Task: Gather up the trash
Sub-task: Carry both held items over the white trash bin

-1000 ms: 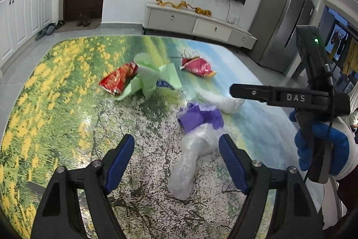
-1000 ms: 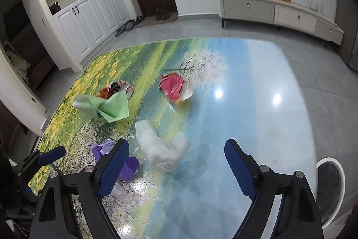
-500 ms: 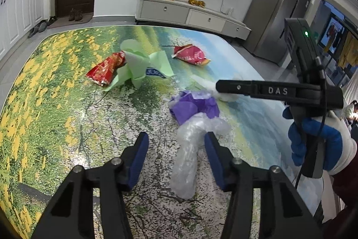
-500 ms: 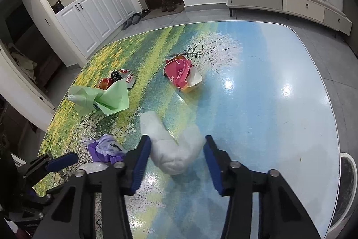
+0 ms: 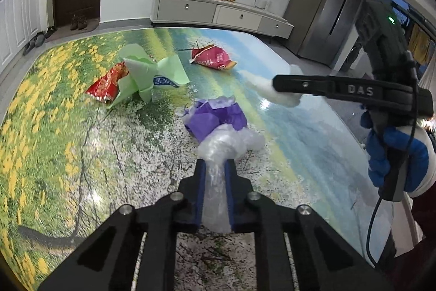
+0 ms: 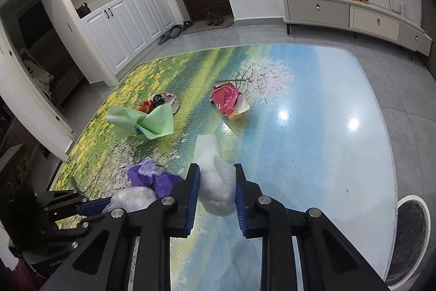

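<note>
Left wrist view: the left gripper (image 5: 215,168) has just been closing, and its 2 blue jaws now clamp the near end of a clear plastic bag (image 5: 229,143) that lies on the surface (image 5: 54,127), a tabletop printed with a meadow and sky. The bag's far end touches a crumpled purple wrapper (image 5: 215,119). Beyond lie a green paper sheet (image 5: 147,72) overlapping a red snack packet (image 5: 106,85), and, well apart to the right, a pink snack packet (image 5: 212,60). At right, a hand in a blue glove (image 5: 392,152) holds the right gripper, seen side-on.

Right wrist view: the right gripper (image 6: 216,176) has also just been closing; its jaws stand narrow, pressing both sides of a white foam wad (image 6: 215,182) whose far end extends beyond the jaw tips. The purple wrapper (image 6: 155,176) sits just left of it, the green sheet (image 6: 152,122) and pink packet (image 6: 229,100) farther off.
</note>
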A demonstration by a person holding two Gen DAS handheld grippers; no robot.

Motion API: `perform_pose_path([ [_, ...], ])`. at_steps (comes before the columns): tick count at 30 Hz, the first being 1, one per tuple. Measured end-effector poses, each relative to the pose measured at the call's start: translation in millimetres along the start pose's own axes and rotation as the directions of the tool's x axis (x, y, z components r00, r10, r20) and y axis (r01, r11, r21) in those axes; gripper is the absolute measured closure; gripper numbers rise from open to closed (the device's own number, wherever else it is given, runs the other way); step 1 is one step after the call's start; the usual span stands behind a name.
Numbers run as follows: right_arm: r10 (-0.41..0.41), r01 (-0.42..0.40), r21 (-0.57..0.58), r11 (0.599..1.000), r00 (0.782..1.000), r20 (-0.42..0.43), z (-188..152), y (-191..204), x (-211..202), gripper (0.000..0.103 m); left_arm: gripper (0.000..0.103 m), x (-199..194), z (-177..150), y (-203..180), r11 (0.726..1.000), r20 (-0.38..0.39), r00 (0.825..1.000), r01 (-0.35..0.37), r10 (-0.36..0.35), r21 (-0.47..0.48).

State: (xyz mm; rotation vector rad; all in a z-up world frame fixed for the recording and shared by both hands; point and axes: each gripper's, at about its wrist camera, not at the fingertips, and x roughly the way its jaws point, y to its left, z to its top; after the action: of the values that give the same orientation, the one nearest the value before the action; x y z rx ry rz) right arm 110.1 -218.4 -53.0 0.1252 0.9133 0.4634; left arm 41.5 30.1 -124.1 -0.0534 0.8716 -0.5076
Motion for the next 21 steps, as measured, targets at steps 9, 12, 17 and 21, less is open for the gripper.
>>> perform_pose_path([
  [9, 0.003, -0.005, 0.023, 1.000, 0.998, 0.063, -8.8, -17.6, -41.2, 0.080, 0.093, -26.3, -4.8, -9.9, 0.998, 0.043, 0.999, -0.030, 0.032, -0.055],
  [12, 0.001, -0.005, 0.046, 0.999, 0.996, 0.090, -14.2, -28.8, -56.0, 0.080, 0.093, -35.8, -1.4, -18.5, 0.998, 0.057, 0.997, -0.044, 0.047, -0.050],
  [17, -0.018, 0.004, 0.100, 0.995, 0.990, 0.139, -25.6, -56.6, -85.0, 0.080, 0.093, -47.2, 8.6, -38.4, 0.998, 0.076, 0.995, -0.058, 0.061, -0.035],
  [21, -0.054, 0.028, 0.142, 0.989, 0.983, 0.177, -33.2, -78.7, -108.4, 0.080, 0.093, -48.5, 20.4, -56.6, 0.998, 0.077, 0.995, -0.061, 0.062, -0.013],
])
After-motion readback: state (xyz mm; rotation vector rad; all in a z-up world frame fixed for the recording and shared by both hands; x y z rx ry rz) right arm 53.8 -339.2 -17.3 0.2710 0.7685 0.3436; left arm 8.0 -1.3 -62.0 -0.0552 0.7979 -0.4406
